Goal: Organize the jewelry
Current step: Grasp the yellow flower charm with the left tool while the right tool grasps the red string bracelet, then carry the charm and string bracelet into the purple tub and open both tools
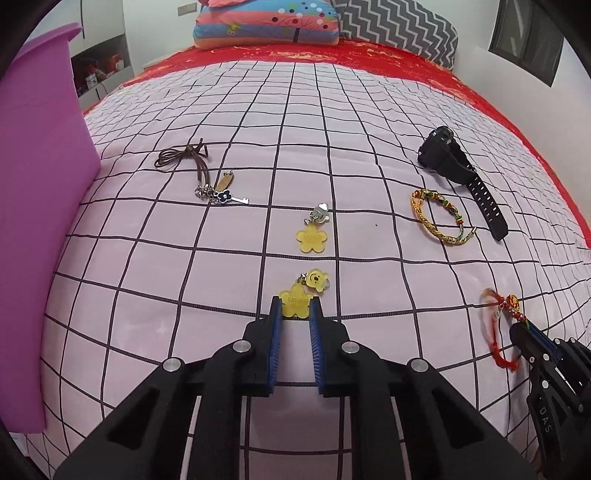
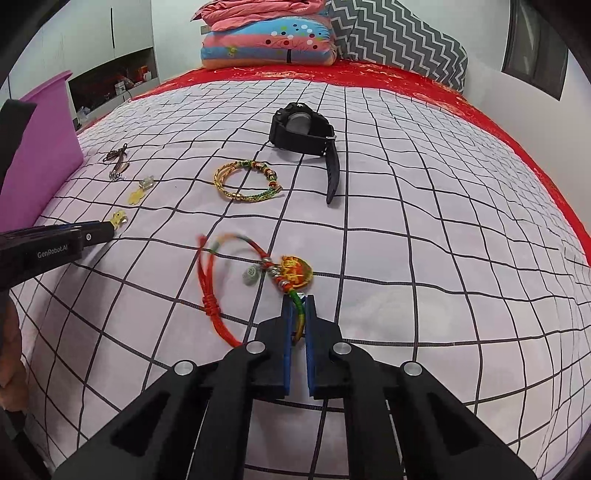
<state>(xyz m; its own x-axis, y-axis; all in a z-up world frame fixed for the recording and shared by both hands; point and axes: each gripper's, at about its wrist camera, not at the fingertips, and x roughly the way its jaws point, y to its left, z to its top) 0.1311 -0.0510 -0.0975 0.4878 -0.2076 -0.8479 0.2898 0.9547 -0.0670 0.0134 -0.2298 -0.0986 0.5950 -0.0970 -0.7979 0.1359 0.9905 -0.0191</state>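
Left gripper pinching stiff, light yellow flower-shaped acrylic charm by edges; right gripper clamped on limp red braided cord bracelet at green knot

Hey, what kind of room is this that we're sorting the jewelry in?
Most likely a bedroom. The jewelry lies on a bed with a pink checked cover, folded quilts and a zigzag pillow are stacked at its far end, and a window is set in the wall beside it.

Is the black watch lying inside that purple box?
No. The black watch lies out on the checked bedspread, far from the purple box at the bed's left edge.
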